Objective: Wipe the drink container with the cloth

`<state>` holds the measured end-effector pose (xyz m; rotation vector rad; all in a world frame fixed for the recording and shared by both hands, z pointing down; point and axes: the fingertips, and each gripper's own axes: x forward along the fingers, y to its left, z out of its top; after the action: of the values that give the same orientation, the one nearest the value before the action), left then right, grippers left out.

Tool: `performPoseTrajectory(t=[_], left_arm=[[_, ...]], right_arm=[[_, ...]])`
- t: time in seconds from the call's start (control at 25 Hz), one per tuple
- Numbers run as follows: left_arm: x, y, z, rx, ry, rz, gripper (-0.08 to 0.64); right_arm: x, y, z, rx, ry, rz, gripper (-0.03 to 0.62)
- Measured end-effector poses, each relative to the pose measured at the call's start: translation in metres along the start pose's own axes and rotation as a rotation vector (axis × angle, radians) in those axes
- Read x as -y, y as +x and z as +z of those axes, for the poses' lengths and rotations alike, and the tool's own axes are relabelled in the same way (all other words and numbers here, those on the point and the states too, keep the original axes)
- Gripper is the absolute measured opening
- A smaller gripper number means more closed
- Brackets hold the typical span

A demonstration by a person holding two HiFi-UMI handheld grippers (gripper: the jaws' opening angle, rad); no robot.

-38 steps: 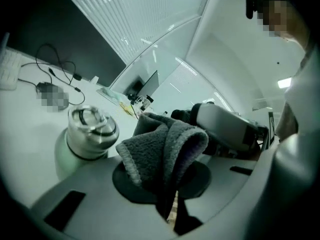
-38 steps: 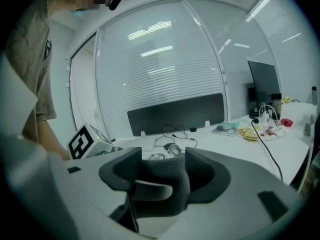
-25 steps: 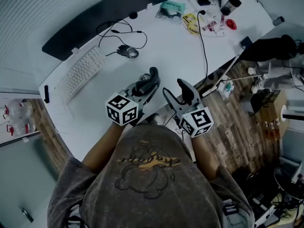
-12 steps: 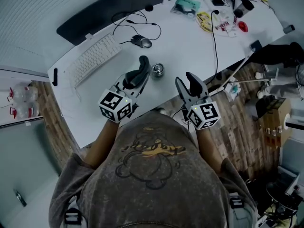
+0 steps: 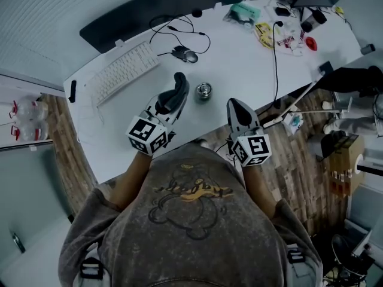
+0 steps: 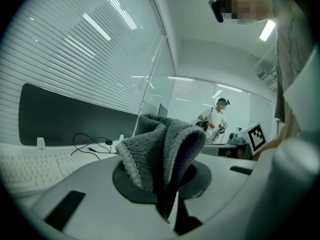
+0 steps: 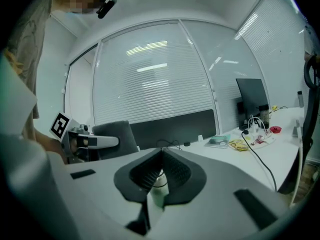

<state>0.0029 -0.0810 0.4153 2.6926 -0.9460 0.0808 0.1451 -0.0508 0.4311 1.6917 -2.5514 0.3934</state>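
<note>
The drink container, a small silvery can seen from above, stands on the white table near its front edge. My left gripper is just left of it, shut on a folded dark grey cloth. That cloth bulges up out of the left gripper in the left gripper view. My right gripper hovers to the right of the can, apart from it, jaws shut with nothing in them. In the right gripper view the right gripper has its pads together. A pale object shows low behind them.
A white keyboard, a mouse with cables and a dark screen panel lie behind the can. Small clutter sits at the table's far right. The floor is wooden. Another person stands far off.
The right gripper's jaws have come together from open. The can, unseen a second ago, now shows right of the left gripper. The head view has shifted.
</note>
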Motion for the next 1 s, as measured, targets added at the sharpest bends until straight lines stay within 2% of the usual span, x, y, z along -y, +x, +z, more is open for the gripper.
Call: performPoseTrajectory(t=[0.56,1.0], left_arm=[[-0.006,0.005,-0.014,-0.015,-0.032,0.018,0.056],[-0.008,0.004,-0.015,-0.016,-0.055,0.025,0.055]], right_arm=[[0.013,-0.003,-0.016,-0.040,0.013,-0.038,0.006],[0.014,-0.001,-0.016,-0.044,0.010,-0.027,0.006]])
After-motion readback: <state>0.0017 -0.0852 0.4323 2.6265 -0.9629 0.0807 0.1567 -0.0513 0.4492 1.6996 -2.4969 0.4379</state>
